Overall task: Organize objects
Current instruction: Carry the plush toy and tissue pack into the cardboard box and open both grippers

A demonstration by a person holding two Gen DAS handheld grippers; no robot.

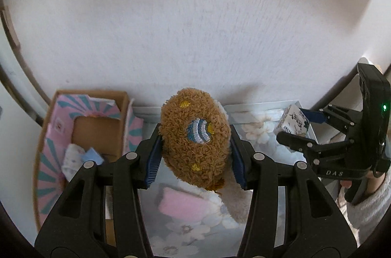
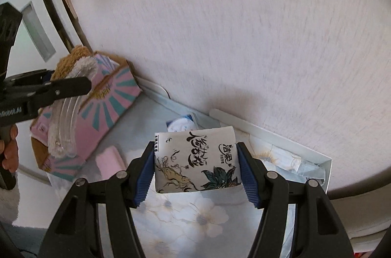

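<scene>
My left gripper [image 1: 195, 155] is shut on a brown plush slipper [image 1: 195, 138] with an embroidered blue patch, held above a floral-lined tray [image 1: 185, 233]. My right gripper [image 2: 196, 170] is shut on a white tissue pack [image 2: 195, 160] with black calligraphy and leaf drawings, held over the same floral tray [image 2: 195, 216]. In the left wrist view the right gripper [image 1: 300, 126] shows at the right with the tissue pack [image 1: 292, 122]. In the right wrist view the left gripper [image 2: 61, 87] shows at the left with the slipper [image 2: 73, 60].
A pink and teal cardboard box [image 1: 85, 131] stands left of the tray, with small cloth items inside; it also shows in the right wrist view [image 2: 110, 106]. A pink folded item [image 2: 110, 160] lies on the tray. A white wall [image 1: 195, 13] rises close behind.
</scene>
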